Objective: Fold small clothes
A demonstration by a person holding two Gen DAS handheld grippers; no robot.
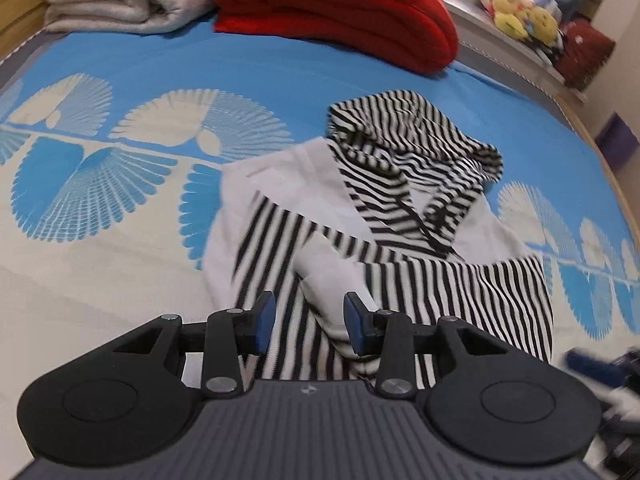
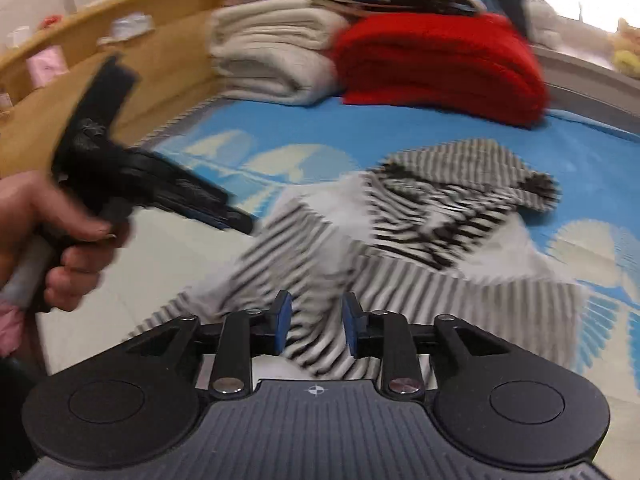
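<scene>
The hoodie (image 1: 384,232) lies rumpled mid-bed (image 1: 120,240), at twelve o'clock of both grippers. Left gripper (image 1: 310,322) and right gripper (image 2: 316,322) gape empty; folding seems unstarted, so next grasp a sleeve.

The left gripper (image 1: 310,322) has matte black linkage arms with silver screws, blue pads (image 1: 266,320), round black discs at 8 and 4 o'clock, and a ribbed grey body with a small cross mark; the right gripper (image 2: 314,326) looks alike; the bare-skinned left hand (image 2: 48,232) shows what may be a pink cuff.
</scene>
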